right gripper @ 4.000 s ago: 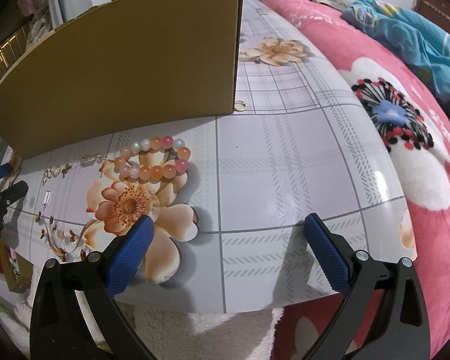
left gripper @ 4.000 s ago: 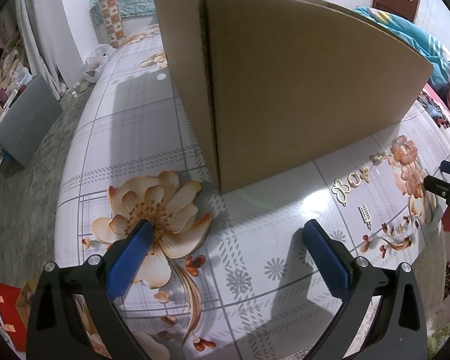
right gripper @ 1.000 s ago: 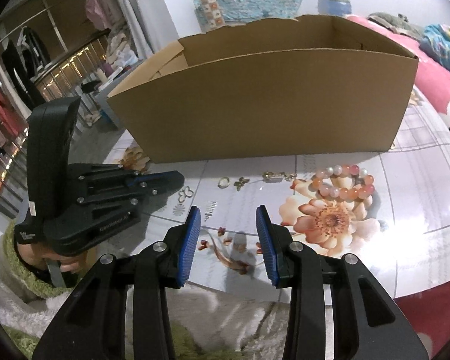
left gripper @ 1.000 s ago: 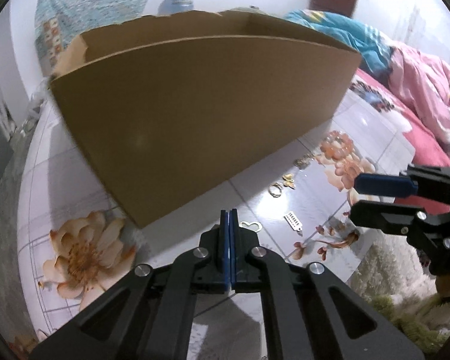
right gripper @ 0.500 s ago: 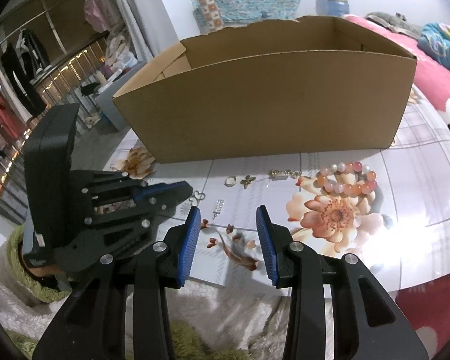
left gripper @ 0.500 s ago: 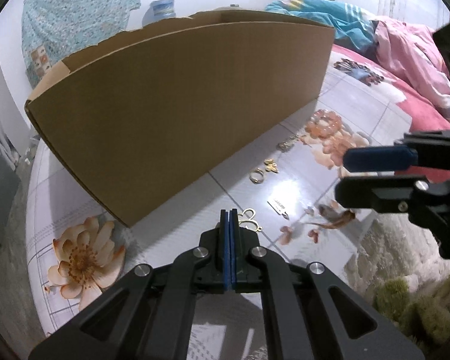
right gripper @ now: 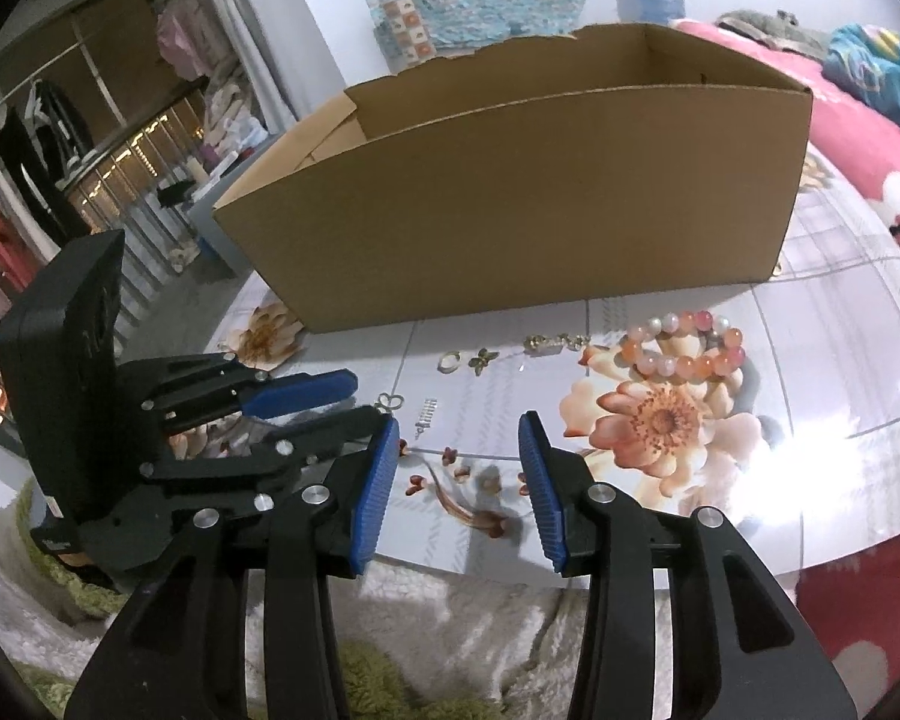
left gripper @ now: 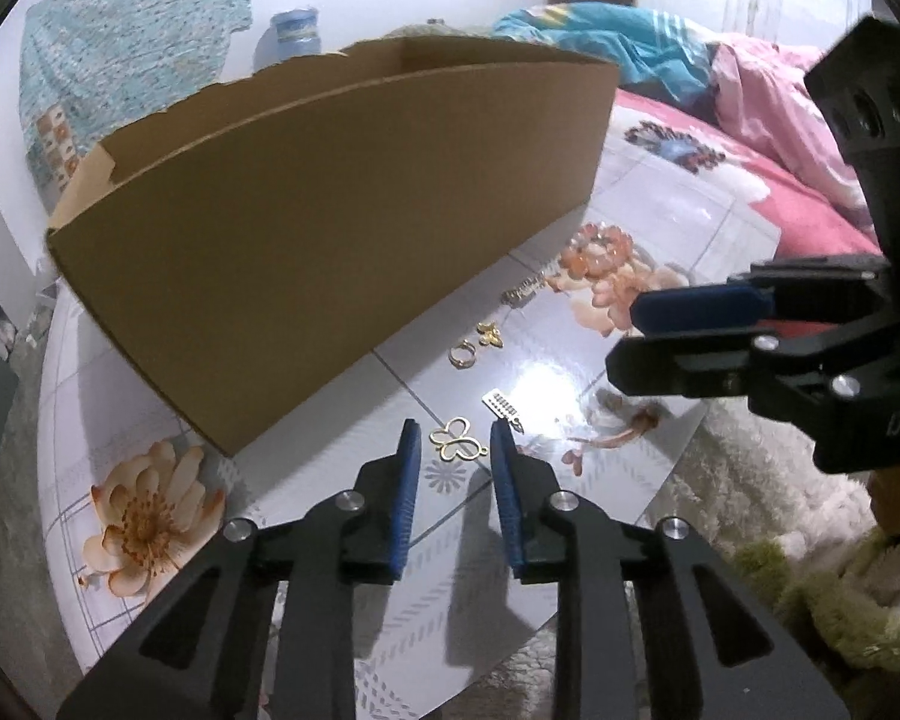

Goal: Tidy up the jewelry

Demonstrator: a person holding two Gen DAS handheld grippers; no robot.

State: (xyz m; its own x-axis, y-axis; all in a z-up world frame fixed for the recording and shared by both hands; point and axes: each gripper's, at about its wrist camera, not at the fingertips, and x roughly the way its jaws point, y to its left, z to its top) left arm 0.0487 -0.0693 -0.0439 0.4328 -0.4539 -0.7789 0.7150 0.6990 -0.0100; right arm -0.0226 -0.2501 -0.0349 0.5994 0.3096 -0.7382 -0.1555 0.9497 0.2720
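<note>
The left hand-held gripper [left gripper: 455,450] points steeply down at the table [left gripper: 342,420], and its blue pads have just been opening from a tight close; they now stand a little apart with nothing pressed between them. Just beyond the tips, seen in the gap, lies a gold butterfly-outline charm [left gripper: 459,438], flat on the table with its wings spread roughly across the view. Just right of it lies a small silver bar earring [left gripper: 503,405], its long axis running diagonally from upper left to lower right in the left wrist view. Farther on sit a gold ring [left gripper: 462,354] and a small gold butterfly [left gripper: 489,333] side by side, then a silver clasp piece [left gripper: 522,291] and a pink and orange bead bracelet [right gripper: 687,348] lying flat on a printed flower. All these pieces lie in a loose row along the near long wall of an open cardboard box [left gripper: 330,240], whose long axis runs parallel to that row. The right hand-held gripper [right gripper: 459,468] hangs over the table's near edge, jaws partly apart and empty; they have widened slightly in the last moment. Compared with a second ago, the left hand-held gripper has shifted sideways so that the butterfly-outline charm, then off to the right of its closed tips, now sits centred between them.
</note>
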